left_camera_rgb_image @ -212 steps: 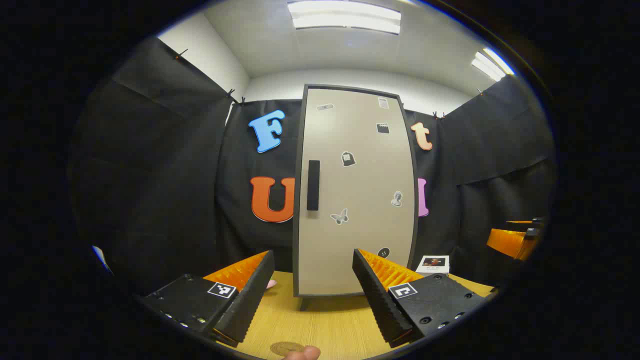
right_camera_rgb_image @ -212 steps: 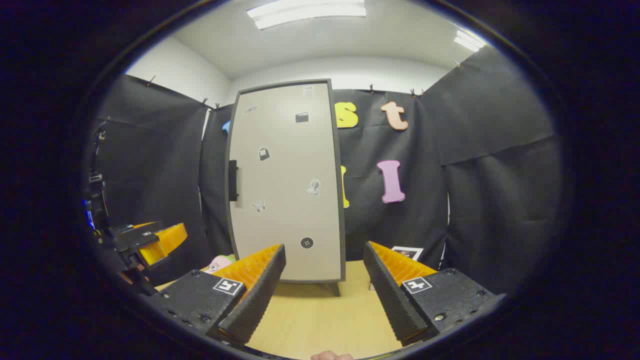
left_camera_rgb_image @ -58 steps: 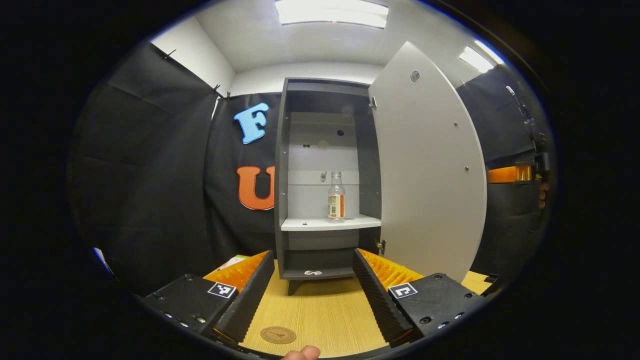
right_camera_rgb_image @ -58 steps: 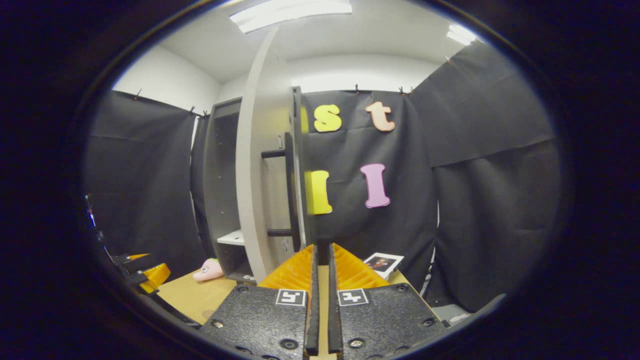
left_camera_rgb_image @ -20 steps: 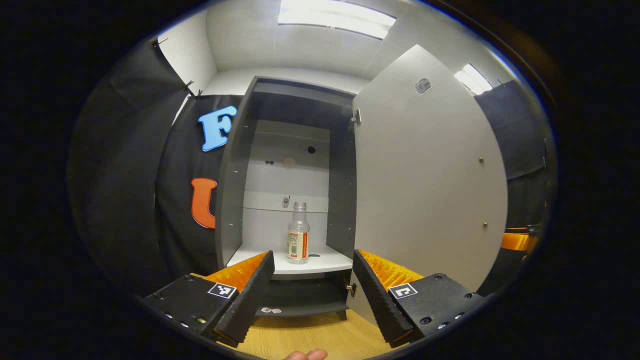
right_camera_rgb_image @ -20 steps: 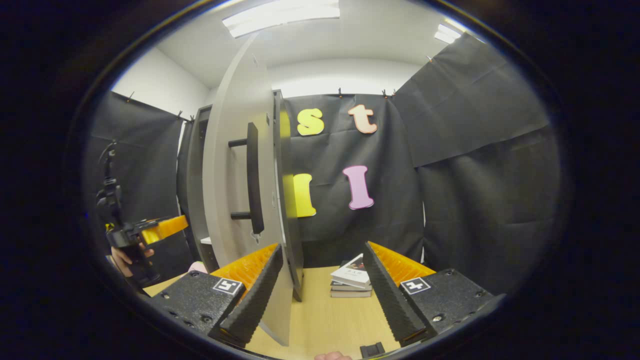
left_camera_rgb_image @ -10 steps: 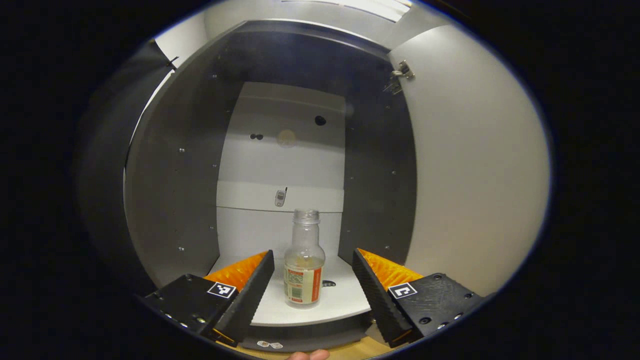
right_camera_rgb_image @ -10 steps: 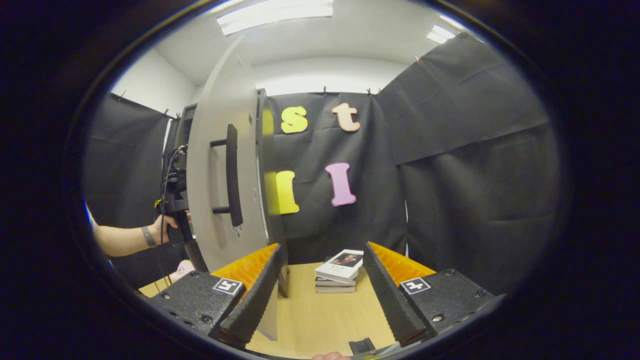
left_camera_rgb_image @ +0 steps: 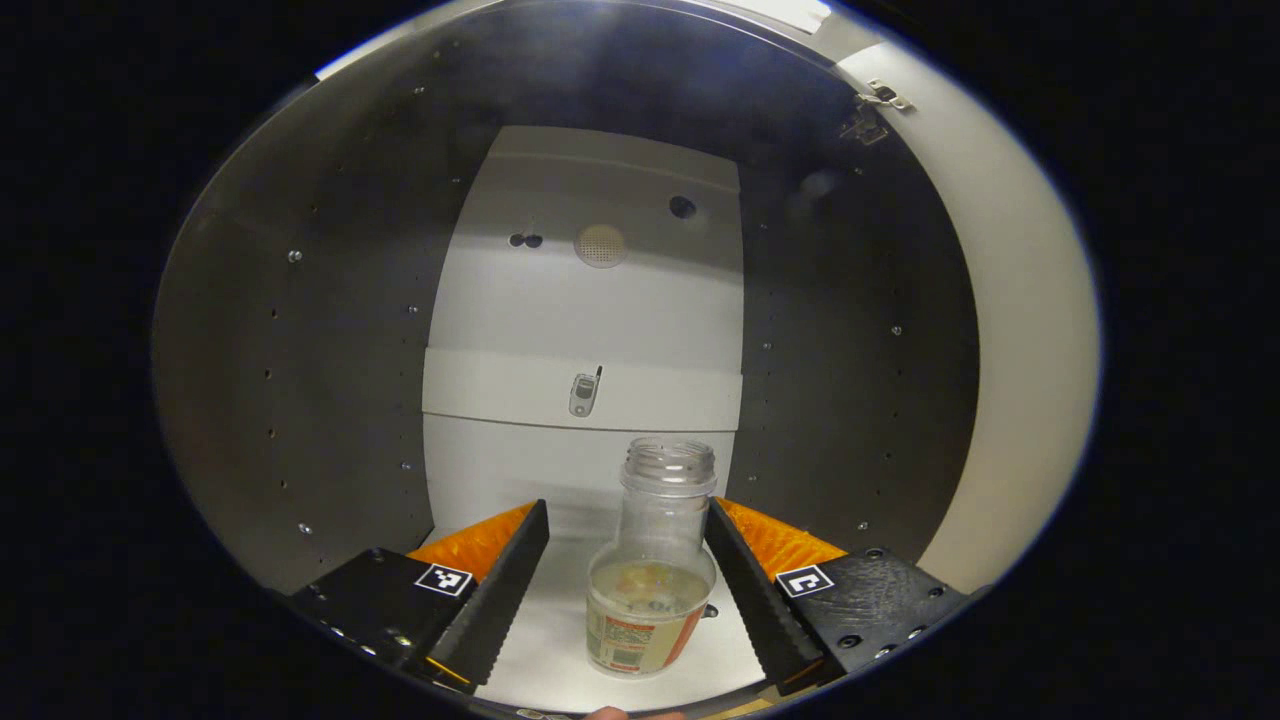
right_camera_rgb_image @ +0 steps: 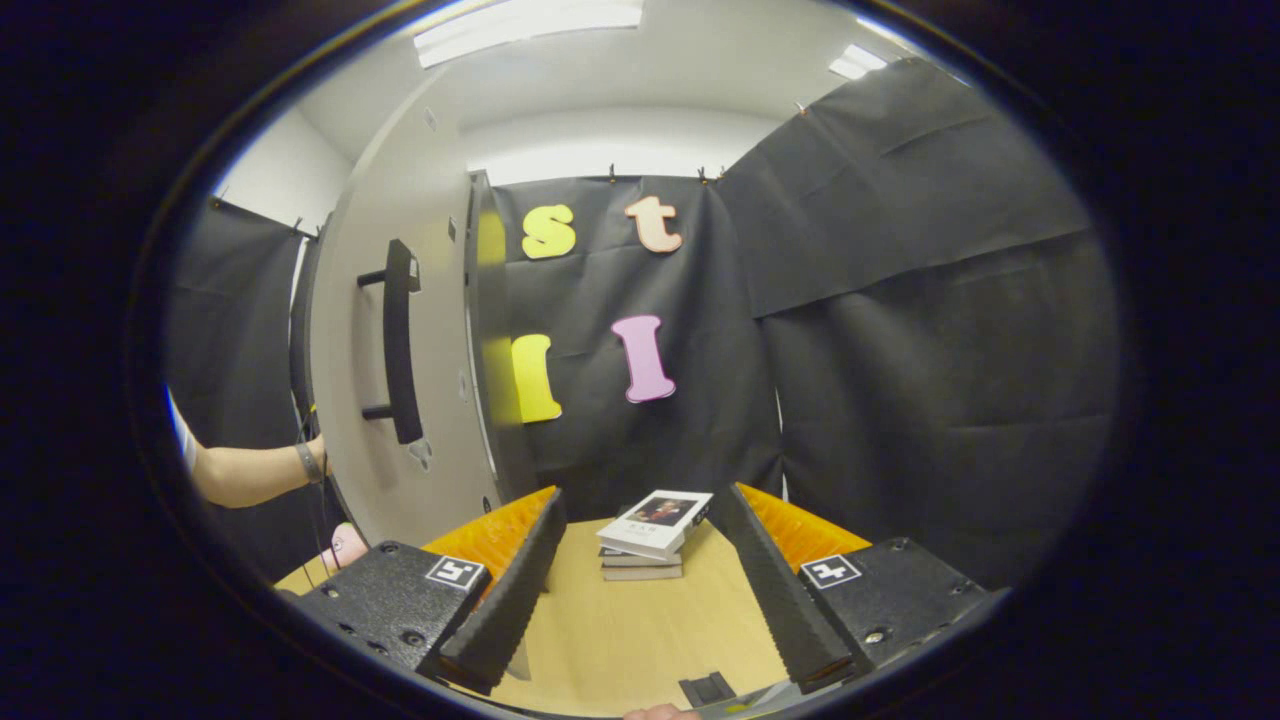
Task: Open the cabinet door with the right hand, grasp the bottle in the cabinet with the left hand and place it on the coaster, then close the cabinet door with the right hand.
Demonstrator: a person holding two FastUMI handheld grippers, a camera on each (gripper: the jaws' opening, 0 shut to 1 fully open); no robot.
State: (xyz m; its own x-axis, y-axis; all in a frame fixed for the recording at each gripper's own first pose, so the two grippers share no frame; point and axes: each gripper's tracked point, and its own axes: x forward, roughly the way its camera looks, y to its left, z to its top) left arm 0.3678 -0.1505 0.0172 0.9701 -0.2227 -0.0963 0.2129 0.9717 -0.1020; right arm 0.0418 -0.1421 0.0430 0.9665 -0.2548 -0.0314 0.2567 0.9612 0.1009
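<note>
**Clear plastic bottle sits between the open fingers, ready for the squeeze**

Clear plastic, uncapped and with a little liquid in the bottom, the bottle (left_camera_rgb_image: 650,570) stands upright on the white shelf (left_camera_rgb_image: 545,640) inside the cabinet (left_camera_rgb_image: 300,350). It is between the two fingers of the left hand-held gripper (left_camera_rgb_image: 627,585), which is spread wide; the right finger looks close to the bottle's shoulder or just touching it, though the fisheye makes that hard to judge, while the left finger stands clearly apart.

The step in hand is the grasp. To do it well, centre the hand-held gripper on the bottle first, so that both fingers meet it together and neither shoves it sideways on the smooth shelf. Close on the labelled lower body rather than the narrow neck, where the fingers have a broader surface to bear on. Thin plastic probably gives under pressure, so a firm but moderate squeeze should do. With no cap on, the bottle must be kept upright on the way out, and lifted before it is drawn back past the shelf edge.

Farther out, the cabinet door (right_camera_rgb_image: 420,330) stands swung open with its dark handle (right_camera_rgb_image: 400,340) free. The right hand-held gripper (right_camera_rgb_image: 640,580) waits spread wide and empty above the tabletop (right_camera_rgb_image: 640,640), near a small stack of books (right_camera_rgb_image: 650,535).
</note>
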